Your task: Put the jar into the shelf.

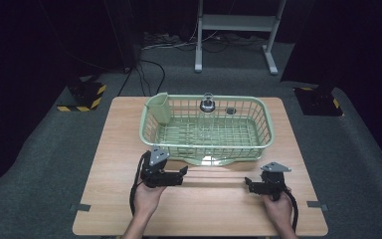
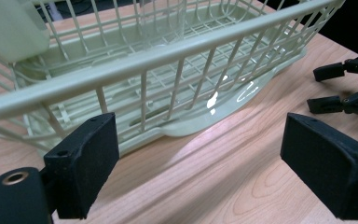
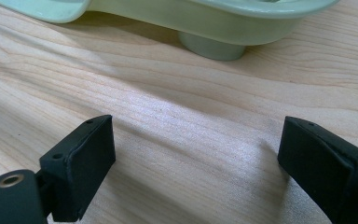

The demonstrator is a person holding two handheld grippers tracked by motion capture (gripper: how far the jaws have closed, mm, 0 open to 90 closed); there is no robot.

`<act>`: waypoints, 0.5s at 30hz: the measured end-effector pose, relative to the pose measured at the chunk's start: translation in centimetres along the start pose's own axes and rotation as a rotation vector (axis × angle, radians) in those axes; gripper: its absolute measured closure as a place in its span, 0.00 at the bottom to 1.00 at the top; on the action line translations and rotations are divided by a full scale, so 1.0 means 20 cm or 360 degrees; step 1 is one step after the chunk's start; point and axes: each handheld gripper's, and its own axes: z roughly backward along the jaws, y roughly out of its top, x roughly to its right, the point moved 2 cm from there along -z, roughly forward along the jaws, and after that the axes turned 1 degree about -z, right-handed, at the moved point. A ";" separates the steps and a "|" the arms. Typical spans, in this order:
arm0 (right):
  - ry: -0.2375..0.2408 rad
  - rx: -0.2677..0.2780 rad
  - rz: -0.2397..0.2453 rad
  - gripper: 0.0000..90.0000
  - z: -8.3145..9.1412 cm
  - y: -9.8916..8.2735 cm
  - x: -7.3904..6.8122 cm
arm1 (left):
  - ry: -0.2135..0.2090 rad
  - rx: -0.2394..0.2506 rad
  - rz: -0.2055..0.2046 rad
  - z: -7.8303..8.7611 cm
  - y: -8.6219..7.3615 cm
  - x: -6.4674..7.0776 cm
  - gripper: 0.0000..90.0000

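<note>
High view: the green basket (image 1: pixel 258 144) stands mid-table with a glass (image 1: pixel 208 105) at its far wall. The left gripper (image 1: pixel 183 173) and right gripper (image 1: pixel 249 183) wait before it, all 4 jaws apart and empty. A careless reach could push the light basket and tip the glass.

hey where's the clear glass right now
In the high view the clear glass stands upright inside the green dish rack, against its far wall near the middle, right of the rack's corner cup and far from both grippers.
</note>
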 end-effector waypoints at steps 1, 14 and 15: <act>0.0000 0.0000 0.0000 0.12 0.00 0.00 0.00 | 0.0000 -0.0009 0.0000 0.00 -0.01 0.00 0.13; 0.0000 0.0000 0.0000 0.12 0.00 0.00 0.00 | 0.0040 -0.0066 0.0020 -0.06 -0.10 -0.03 0.14; 0.0000 0.0000 0.0000 0.12 0.00 0.00 0.00 | 0.0047 -0.0079 0.0017 -0.07 -0.11 -0.03 0.14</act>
